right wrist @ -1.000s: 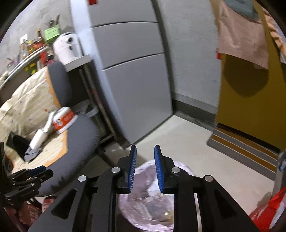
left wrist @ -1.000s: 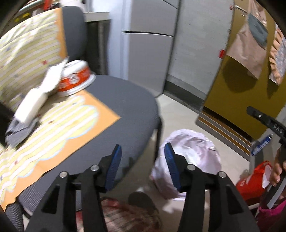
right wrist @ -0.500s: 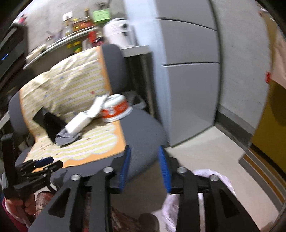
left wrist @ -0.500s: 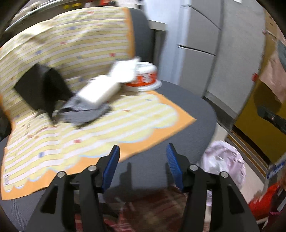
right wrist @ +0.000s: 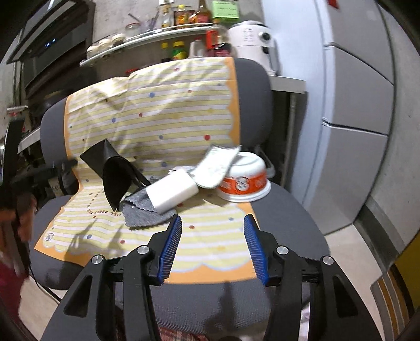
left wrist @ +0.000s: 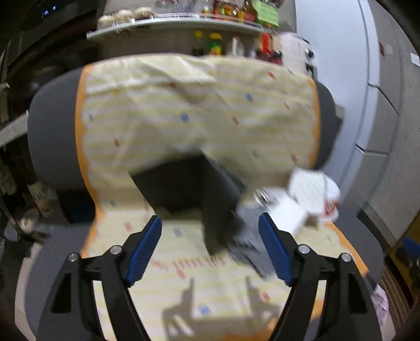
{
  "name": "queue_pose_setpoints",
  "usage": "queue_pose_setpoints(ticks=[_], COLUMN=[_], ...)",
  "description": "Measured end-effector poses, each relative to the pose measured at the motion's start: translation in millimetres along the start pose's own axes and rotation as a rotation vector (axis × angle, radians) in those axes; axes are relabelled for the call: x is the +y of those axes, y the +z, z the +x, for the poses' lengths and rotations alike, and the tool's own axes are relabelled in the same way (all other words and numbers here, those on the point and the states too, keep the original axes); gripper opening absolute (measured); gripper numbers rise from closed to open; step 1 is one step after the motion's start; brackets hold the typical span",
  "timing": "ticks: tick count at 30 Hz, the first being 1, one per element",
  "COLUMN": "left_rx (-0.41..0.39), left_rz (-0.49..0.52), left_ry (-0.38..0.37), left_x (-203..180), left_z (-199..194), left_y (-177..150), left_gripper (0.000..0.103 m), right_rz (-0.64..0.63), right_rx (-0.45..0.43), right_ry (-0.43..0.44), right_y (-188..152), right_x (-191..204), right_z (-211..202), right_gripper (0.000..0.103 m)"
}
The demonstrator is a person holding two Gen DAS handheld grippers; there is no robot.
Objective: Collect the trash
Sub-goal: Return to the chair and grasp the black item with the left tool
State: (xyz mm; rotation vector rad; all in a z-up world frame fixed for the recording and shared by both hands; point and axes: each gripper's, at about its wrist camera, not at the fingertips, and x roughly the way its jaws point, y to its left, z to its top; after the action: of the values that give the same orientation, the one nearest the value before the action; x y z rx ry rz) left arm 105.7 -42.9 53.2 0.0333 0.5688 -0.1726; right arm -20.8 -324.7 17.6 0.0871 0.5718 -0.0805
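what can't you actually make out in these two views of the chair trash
- Left wrist view: motion blur smears the black wrapper and white box.
- Right wrist view: the grey cloth is partly hidden under the white box.
- The bowl sits upside down, so its inside is unseen.
- Shelf bottles are too small to read.

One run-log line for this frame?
phase: approach | left gripper: opening, empty | right gripper: opening, empty | trash: white box, bowl on chair
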Motion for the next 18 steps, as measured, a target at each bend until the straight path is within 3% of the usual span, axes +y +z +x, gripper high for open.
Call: queue_pose_setpoints(ticks=[4,14,16,18], left_rx=[-0.023,0.113,0.136,0.154], left_rz=[0.040,0.212,0.218,0.222], left_ry=[0.042,-0.057,-0.047,-0.031], left_x=[19.1,55.7,58.6,60.5], left_z=[25.2,105.8,118.5,127.2], left_y=[31.6,39.9,38.0,35.6], left_gripper=[0.074,0.074,0.063,0.043], right_rz=[-0.004,-0.001,-0.004,-0.013], right_rx=[0.013,0.074,0.082,0.085], right_ry=[0.012,-0.018,-0.021,-0.025], right_y=[8.1,10.5,9.6,9.3], right_x=[6.8,7.5,8.5,10.5], right_z=[21.5,62.3,64.5,64.7], right_gripper=[0.051,0.051,0.051,0.051])
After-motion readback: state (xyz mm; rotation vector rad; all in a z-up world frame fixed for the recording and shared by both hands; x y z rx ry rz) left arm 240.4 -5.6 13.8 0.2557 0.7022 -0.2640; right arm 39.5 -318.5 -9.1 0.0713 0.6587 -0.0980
